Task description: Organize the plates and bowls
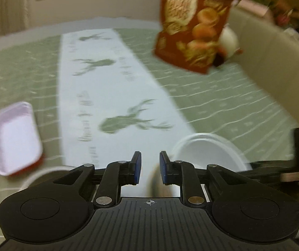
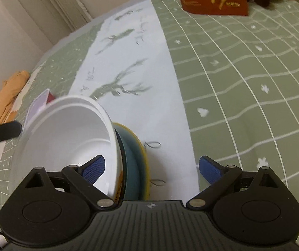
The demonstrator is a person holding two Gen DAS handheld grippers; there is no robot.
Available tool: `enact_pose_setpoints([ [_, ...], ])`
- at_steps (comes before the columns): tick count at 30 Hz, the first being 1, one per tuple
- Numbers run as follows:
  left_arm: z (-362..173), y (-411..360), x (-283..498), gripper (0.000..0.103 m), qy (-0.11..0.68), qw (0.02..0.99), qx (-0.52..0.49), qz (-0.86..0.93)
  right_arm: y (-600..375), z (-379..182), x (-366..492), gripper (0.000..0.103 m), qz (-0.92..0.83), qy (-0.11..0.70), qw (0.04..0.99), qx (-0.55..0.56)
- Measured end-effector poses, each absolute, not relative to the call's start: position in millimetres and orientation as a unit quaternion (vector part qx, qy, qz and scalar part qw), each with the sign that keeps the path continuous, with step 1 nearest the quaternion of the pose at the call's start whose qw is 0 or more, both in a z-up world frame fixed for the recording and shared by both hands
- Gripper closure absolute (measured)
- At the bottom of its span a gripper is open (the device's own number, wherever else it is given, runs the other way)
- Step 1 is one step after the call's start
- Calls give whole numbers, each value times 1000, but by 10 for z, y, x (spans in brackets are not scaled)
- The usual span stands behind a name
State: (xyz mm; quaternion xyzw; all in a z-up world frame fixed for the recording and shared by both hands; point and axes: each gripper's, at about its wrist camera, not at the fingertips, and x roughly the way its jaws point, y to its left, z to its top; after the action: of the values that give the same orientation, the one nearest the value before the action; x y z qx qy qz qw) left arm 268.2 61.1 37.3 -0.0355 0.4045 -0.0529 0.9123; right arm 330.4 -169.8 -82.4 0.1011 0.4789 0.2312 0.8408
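- The left claw point(image 1: 150, 167) has its blue pads drawn near together with a narrow gap, and nothing sits between them — only a blurred round rim shows low down under the gap, and I cannot tell what it is.
- The right claw point(image 2: 151, 167) stands spread wide; its left pad point(image 2: 94, 168) reaches inside the white bowl point(image 2: 65, 138), its right pad hangs over the white runner point(image 2: 132, 62), and neither pad presses on anything.
- The white bowl is tilted up on its side, mouth turned to the right wrist camera, leaning against a teal plate with a yellow rim point(image 2: 135, 163) that stands on edge just behind it.
- A thin dark finger point(image 2: 0, 133) comes in from the left edge of the right wrist view, right at the bowl's rim; whether it touches is unclear.
- In the left wrist view a white bowl point(image 1: 208, 152) shows just right of the pads, at the runner's near edge.
- A pink rectangular tray point(image 1: 15, 138) with a red edge lies flat on the green checked cloth point(image 2: 243, 83), well left of the runner.
- A red snack box point(image 1: 191, 29) stands at the far side of the counter — the whole stretch of runner and cloth between it and the bowls lies open.
- Orange fabric point(image 2: 5, 100) hangs past the counter's left edge.
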Motion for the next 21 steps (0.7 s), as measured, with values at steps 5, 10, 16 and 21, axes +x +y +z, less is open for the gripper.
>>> enact_pose_setpoints([
  [5,183,715,2656,83,417,902,-70,-84,-1712,-842,3266,6,230,479,842,98],
  [10,58,807,2738,82,429,896,-89,-75,-1650,-896,3297,6,234,488,836,94],
  [16,343,1070,2577,82,378,899,-183,-124,-1643,-896,3314,6,236,488,835,97],
  [21,321,922,2594,82,398,891,-167,-141,-1687,-839,3280,6,235,475,842,104],
])
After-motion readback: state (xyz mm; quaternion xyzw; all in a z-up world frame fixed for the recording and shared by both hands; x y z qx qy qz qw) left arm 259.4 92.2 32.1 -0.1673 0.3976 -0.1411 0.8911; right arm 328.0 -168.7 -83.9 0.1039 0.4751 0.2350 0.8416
